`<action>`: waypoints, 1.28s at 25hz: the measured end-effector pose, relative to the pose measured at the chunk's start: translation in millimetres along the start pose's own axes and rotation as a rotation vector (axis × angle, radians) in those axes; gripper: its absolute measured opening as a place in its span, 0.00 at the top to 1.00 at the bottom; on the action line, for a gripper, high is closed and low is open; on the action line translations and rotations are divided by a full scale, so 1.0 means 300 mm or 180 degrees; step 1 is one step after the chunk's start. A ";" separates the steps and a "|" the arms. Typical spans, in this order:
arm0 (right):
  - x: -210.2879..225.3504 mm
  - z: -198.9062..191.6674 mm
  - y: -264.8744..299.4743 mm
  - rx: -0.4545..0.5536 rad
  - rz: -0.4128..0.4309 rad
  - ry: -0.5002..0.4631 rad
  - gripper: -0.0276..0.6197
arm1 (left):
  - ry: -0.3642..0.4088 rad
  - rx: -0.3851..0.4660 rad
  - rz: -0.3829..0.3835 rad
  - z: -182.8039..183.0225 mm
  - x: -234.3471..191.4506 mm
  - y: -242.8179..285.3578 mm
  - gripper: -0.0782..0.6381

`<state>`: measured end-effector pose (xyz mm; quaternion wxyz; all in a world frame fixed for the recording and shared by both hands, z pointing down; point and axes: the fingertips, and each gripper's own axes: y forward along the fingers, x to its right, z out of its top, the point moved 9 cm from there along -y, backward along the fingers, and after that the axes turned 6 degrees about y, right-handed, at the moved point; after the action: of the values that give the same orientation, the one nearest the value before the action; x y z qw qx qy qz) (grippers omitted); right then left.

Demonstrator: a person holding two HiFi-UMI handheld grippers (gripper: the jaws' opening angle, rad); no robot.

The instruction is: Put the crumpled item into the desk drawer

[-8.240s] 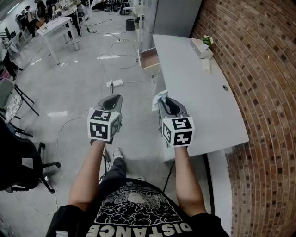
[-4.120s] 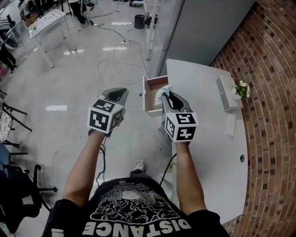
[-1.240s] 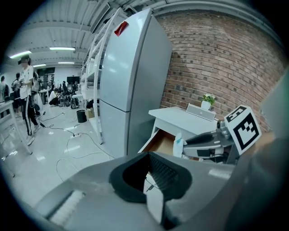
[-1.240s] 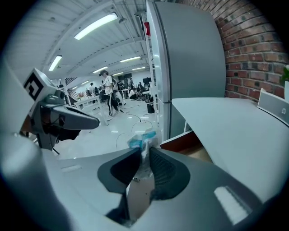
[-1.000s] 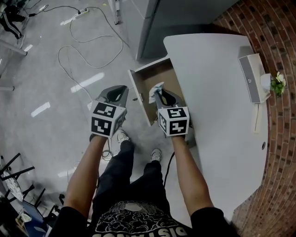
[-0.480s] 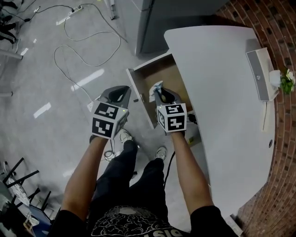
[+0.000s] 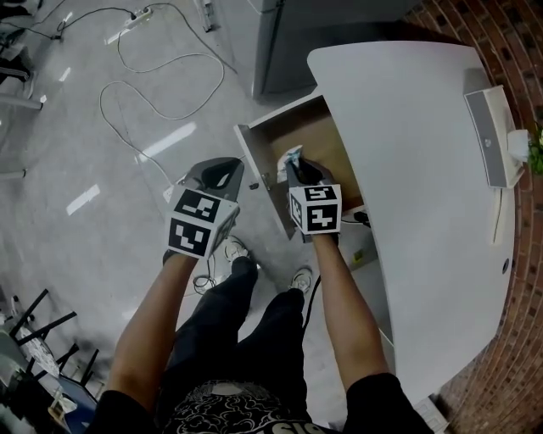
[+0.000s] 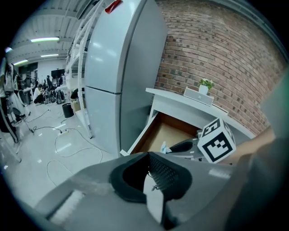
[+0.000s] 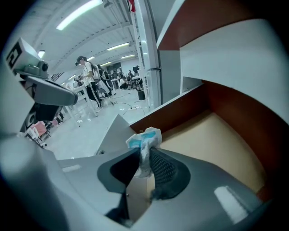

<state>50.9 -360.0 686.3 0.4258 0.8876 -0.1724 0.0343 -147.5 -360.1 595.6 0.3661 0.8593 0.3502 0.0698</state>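
The crumpled item (image 7: pixel 291 157), a white and blue wad, sticks up from the tips of my right gripper (image 7: pixel 293 167). In the right gripper view the crumpled item (image 9: pixel 144 140) is pinched between the pads of the right gripper (image 9: pixel 145 170), whose jaws are opening slightly. It hangs over the brown inside of the open desk drawer (image 7: pixel 321 136), near the front panel; the drawer (image 9: pixel 222 140) is bare below it. My left gripper (image 7: pixel 227 169) hovers over the floor to the left of the drawer front, and in its own view the left gripper (image 8: pixel 151 182) is shut and holds nothing.
The white desk (image 7: pixel 416 169) runs to the right, with a long white box (image 7: pixel 488 127) and a small plant (image 7: pixel 536 146) at its far edge by the brick wall. A grey cabinet (image 7: pixel 339 25) stands behind the drawer. Cables (image 7: pixel 127 59) lie on the floor at left.
My right gripper has moved a little further in over the open drawer with the crumpled item. The left gripper stays beside the drawer front.
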 end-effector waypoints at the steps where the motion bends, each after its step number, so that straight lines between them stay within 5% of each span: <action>1: 0.003 -0.005 0.009 0.0001 -0.0011 0.0025 0.83 | 0.0007 -0.0006 -0.0002 -0.002 -0.003 0.003 0.89; 32: -0.020 0.006 0.004 -0.0039 -0.0140 -0.0040 0.73 | -0.0089 -0.0021 0.0063 -0.043 -0.039 -0.051 0.89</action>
<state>44.6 -360.3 684.6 0.4308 0.8887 -0.1557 0.0183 -169.6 -352.8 596.1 0.3732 0.8624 0.3363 0.0626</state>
